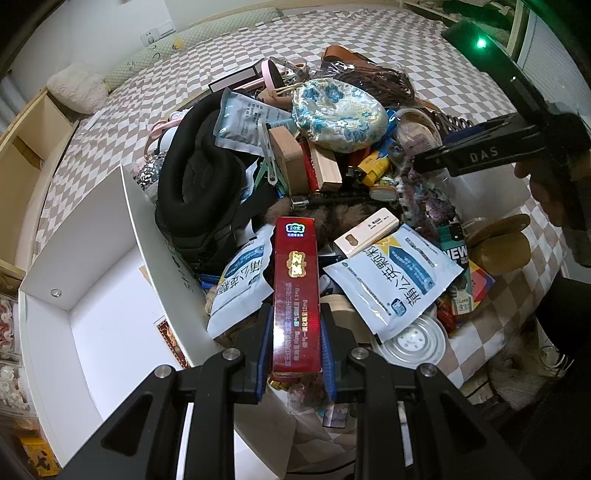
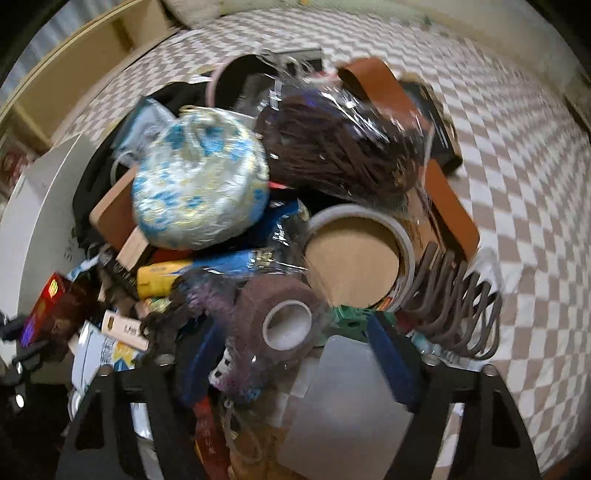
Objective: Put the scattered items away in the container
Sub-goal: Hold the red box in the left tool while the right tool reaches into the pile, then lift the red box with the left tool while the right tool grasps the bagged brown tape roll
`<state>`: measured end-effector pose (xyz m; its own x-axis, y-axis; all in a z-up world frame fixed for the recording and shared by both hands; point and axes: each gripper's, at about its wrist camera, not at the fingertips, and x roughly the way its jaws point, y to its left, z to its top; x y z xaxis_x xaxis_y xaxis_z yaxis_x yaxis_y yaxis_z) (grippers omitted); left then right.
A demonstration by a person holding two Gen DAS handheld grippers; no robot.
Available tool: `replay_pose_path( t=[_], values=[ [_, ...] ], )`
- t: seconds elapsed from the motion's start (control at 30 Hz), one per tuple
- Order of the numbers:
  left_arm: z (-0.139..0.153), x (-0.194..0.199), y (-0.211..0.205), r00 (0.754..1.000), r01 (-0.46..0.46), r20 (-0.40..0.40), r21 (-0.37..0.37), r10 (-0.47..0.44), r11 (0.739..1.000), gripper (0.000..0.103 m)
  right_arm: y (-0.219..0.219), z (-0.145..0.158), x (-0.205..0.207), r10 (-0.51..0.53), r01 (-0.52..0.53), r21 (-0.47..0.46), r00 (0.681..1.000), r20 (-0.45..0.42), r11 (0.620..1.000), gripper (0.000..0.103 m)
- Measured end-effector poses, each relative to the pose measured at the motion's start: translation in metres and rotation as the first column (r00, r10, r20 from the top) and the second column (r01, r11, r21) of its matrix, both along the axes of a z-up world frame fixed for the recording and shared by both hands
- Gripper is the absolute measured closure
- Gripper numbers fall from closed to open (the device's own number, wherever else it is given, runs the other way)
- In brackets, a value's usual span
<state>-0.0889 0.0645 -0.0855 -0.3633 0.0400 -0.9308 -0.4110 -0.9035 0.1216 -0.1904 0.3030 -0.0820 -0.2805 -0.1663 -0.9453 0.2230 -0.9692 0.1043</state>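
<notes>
My left gripper is shut on a long red box, which its blue pads clamp by the near end above the heap. To the left stands the white container, its inside nearly bare. My right gripper, seen in the left wrist view as a black tool held by a hand, points down into the heap's right side. Its jaws stand apart around a brown bandage roll in clear wrap, and the pads do not press on it. This view is blurred.
The heap on the checked bed cover holds a blue-flowered pouch, white sachets, a black cushion, a tape roll, bagged brown yarn, wooden blocks and a brown coil. A wooden shelf stands at the left.
</notes>
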Motion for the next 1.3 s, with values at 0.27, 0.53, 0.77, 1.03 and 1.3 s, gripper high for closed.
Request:
replay_pose_path(
  t=[0.27, 0.53, 0.77, 1.03, 1.3],
  values=[
    [-0.001, -0.001, 0.000, 1.000, -0.001, -0.002, 0.003, 0.001, 1.000, 0.080, -0.007, -0.004, 0.001, -0.015, 0.015, -0.019, 1.000, 0.003, 1.000, 0.053],
    [0.002, -0.005, -0.002, 1.000, -0.012, -0.007, 0.026, 0.012, 1.000, 0.080, 0.009, 0.014, 0.008, -0.113, 0.122, -0.216, 0.992, 0.055, 0.969, 0.053],
    [0.011, -0.003, -0.001, 1.000, -0.012, -0.026, 0.054, 0.014, 0.998, 0.080, 0.035, 0.023, 0.023, -0.207, 0.245, -0.363, 0.968, 0.141, 0.899, 0.053],
    [0.025, -0.001, -0.004, 0.997, -0.029, -0.070, 0.094, 0.036, 0.995, 0.081, 0.014, 0.046, 0.019, -0.218, 0.281, -0.483, 0.959, 0.183, 0.829, 0.053],
    [0.044, 0.002, -0.013, 0.989, -0.045, -0.134, 0.130, 0.063, 0.990, 0.081, 0.011, 0.060, 0.030, -0.183, 0.252, -0.536, 0.967, 0.179, 0.806, 0.053]
  ],
)
